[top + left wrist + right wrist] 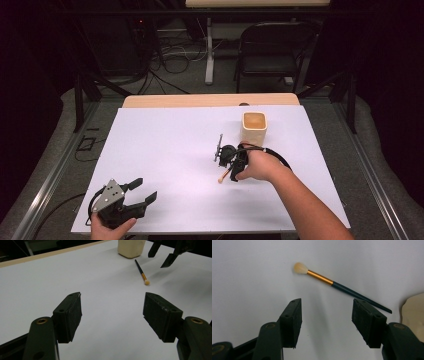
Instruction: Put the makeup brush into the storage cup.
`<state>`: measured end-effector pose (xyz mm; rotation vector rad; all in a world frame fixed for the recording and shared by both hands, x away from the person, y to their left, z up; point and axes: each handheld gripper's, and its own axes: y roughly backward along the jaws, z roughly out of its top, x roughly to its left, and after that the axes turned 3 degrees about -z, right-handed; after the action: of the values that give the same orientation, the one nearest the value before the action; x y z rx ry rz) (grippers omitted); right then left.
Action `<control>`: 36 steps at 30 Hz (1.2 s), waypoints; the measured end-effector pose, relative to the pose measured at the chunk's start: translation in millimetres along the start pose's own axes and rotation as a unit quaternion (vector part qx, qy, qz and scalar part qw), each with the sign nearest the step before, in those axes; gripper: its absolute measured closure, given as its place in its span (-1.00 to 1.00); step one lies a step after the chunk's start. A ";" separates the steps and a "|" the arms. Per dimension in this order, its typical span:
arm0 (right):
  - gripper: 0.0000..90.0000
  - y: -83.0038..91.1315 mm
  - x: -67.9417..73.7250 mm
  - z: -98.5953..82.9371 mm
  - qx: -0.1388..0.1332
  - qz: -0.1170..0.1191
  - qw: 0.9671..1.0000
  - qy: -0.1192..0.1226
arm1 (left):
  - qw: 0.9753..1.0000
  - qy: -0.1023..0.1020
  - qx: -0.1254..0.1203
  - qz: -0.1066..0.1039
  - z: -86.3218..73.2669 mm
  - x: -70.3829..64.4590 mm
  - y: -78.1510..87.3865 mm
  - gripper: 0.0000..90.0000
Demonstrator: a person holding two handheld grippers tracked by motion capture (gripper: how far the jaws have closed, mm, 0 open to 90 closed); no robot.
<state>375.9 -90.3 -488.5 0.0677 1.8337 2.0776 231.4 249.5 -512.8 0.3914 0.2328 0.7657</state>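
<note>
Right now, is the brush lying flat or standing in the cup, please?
Lying flat: the brush rests on the white table, outside the cup.

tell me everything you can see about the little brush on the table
The brush is slim, with a pale fluffy tuft, a shiny gold-orange ferrule and a long dark handle that tapers to a point. It lies flat on the white table cover, untouched. Its pointed end aims toward the cream cup; its tuft points away from it. The right hand-held gripper hangs just above it with its jaws open.
</note>
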 end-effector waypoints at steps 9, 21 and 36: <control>-0.08 -6.2 -2.1 3.5 0.002 0.003 1.000 0.013 | 1.000 0.001 0.000 -0.001 -0.2 0.4 -0.1 -0.31; -0.08 -14.8 -7.0 5.6 0.007 0.003 1.000 0.019 | 1.000 0.000 0.001 -0.002 -0.3 0.6 -0.4 -0.31; -0.07 -19.6 -14.6 5.0 0.012 0.003 1.000 0.013 | 1.000 -0.001 0.004 -0.001 -0.4 0.2 -1.2 -0.31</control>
<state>395.5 -88.2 -503.6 0.0527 1.8759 2.0696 232.2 248.9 -513.7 0.3996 0.2355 0.7619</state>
